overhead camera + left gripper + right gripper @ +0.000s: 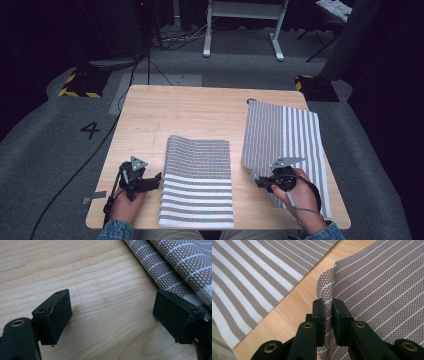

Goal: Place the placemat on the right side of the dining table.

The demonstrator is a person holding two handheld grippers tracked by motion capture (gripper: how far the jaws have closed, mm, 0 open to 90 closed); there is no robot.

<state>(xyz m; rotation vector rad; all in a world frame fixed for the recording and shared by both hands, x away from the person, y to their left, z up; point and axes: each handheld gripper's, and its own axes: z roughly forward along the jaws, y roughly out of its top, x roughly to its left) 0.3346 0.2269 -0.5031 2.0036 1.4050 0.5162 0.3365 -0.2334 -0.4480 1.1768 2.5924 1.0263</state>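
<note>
My right gripper (261, 182) has its fingers (319, 315) clamped on the near left edge of the striped mat (295, 140) at the right of the high view, lifting that edge so it folds over. This is the folding step, about halfway. Next I judge I must carry the edge across to the far side and align the edges. My left gripper (157, 179) rests on the desk (195, 110), fingers (56, 315) spread wide and empty, beside the folded mat (197, 185) at lower centre.

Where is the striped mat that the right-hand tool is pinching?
In the high view the striped mat lies on the right side of the wooden table, its near left edge lifted and folded by the right gripper, beside a second, folded mat at centre.
</note>
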